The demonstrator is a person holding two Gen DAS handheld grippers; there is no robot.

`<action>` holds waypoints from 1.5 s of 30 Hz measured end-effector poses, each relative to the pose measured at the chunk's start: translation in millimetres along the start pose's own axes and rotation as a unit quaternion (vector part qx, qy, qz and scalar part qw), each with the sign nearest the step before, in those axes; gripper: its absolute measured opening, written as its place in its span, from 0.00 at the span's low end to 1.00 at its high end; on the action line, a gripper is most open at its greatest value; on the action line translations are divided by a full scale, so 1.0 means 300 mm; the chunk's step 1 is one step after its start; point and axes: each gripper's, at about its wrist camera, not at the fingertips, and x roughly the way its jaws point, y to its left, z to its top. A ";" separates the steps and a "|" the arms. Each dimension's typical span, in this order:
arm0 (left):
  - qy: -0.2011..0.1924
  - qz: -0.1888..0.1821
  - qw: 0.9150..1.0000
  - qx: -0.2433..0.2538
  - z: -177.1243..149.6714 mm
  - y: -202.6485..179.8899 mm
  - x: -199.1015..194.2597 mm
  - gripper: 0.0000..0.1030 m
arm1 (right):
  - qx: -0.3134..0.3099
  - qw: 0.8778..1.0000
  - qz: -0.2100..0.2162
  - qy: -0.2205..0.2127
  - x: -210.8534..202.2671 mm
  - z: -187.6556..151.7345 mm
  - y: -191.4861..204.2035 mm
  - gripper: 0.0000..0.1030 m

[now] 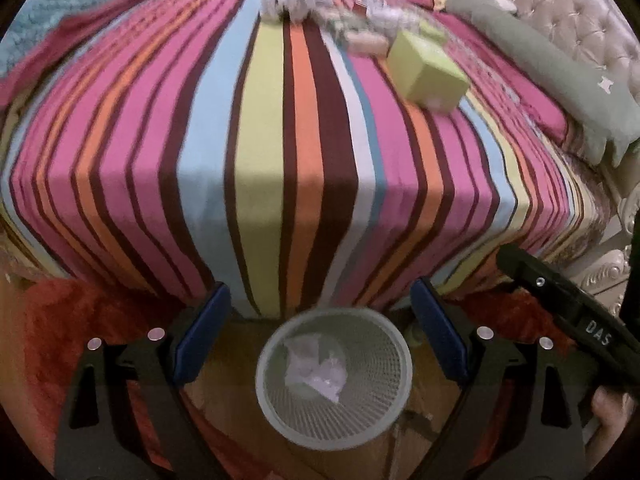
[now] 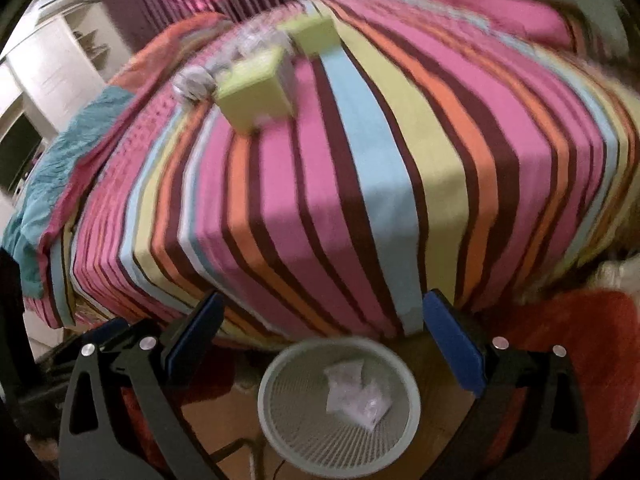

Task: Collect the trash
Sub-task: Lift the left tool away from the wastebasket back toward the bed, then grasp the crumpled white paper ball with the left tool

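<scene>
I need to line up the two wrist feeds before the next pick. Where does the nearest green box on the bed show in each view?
Left wrist: green box upper right of centre, on the striped bedspread.
Right wrist: same box upper left of centre.
Shared landmark: mesh bin on the floor, bottom centre in both views, crumpled paper inside.

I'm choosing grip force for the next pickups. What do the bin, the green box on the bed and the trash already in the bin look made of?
Bin: fine mesh wall with a smooth rim, metal or plastic unclear. Green box: matte flat faces and crisp edges, probably cardboard. Trash in the bin: white, creased and crumpled, likely tissue or thin plastic.
</scene>
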 end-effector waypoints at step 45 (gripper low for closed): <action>-0.090 0.010 0.996 0.013 0.795 0.141 0.214 0.86 | -0.067 0.998 0.002 -0.018 0.234 0.389 0.179 0.92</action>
